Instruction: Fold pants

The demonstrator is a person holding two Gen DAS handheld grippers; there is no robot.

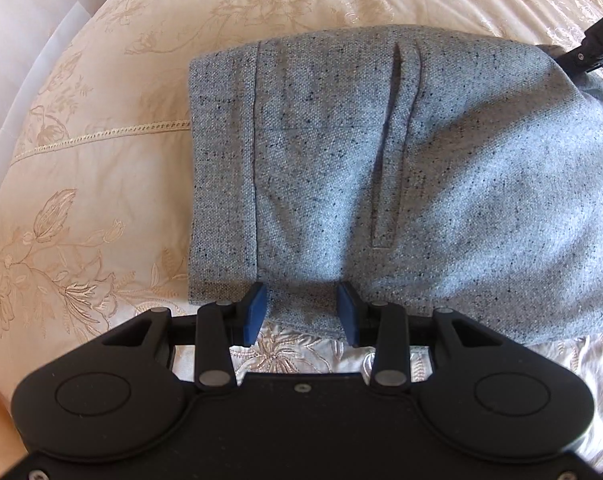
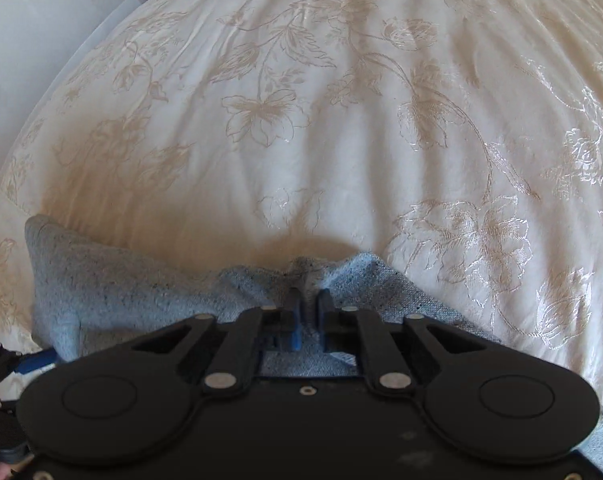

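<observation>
pants: grey speckled pants [image 1: 381, 184] lie on the bed [image 1: 101, 184], already doubled over; waistband edge at 9 o'clock in your left wrist view, pocket slit running 12 to 6 near centre.
left tool: your left tool [image 1: 301, 312] sits at the 6 o'clock hem, jaws apart, straddling the cloth edge. Pads not pressing, so nothing is held there.
right tool: your right tool [image 2: 307, 312] is pinched together on a bunched ridge of fabric at 6 o'clock of its own view; it shows at 2 o'clock in the left view.
risk 1: one-sided grip. Lift now and only the right end rises; the left end drags and the fold skews.
risk 2: the right pinch looks like a gathered wad, maybe not all layers. The lower layer could drop out and open the fold.
risk 3: the bed cover is glossy and wrinkled; it may slide with the pants.
fix: clamp the left before you move.
</observation>
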